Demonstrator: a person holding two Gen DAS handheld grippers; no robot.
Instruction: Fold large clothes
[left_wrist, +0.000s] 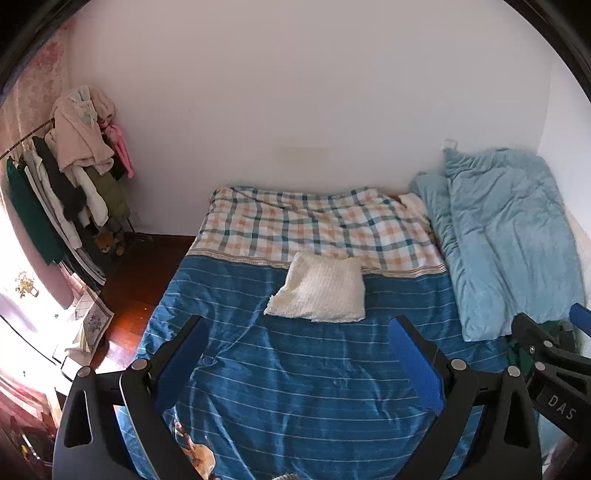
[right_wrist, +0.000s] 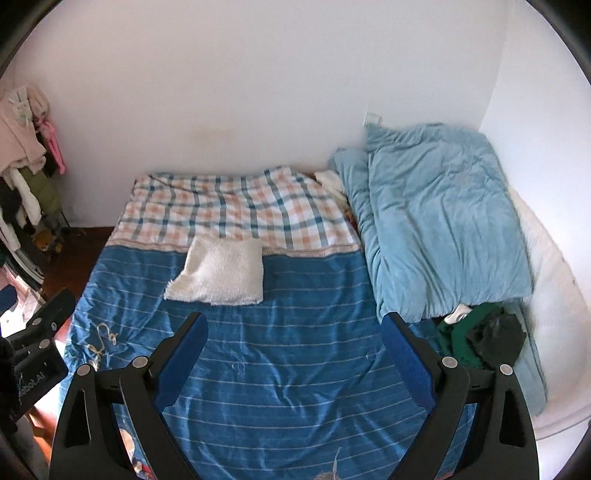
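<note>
A folded cream fleece garment (left_wrist: 319, 290) lies flat on the blue striped bed cover (left_wrist: 295, 369), near where the checked sheet begins; it also shows in the right wrist view (right_wrist: 219, 275). My left gripper (left_wrist: 297, 330) is open and empty, held above the cover short of the garment. My right gripper (right_wrist: 293, 326) is open and empty, above the cover to the right of the garment; its body shows at the right edge of the left wrist view (left_wrist: 550, 354). A heap of green and dark clothes (right_wrist: 480, 341) lies at the right, below the blue duvet.
A folded light blue duvet (right_wrist: 436, 225) lies along the bed's right side against the wall. A checked sheet (right_wrist: 236, 212) covers the far end. A clothes rack (left_wrist: 62, 177) with hanging garments stands at the left beside the wooden floor (left_wrist: 136, 280).
</note>
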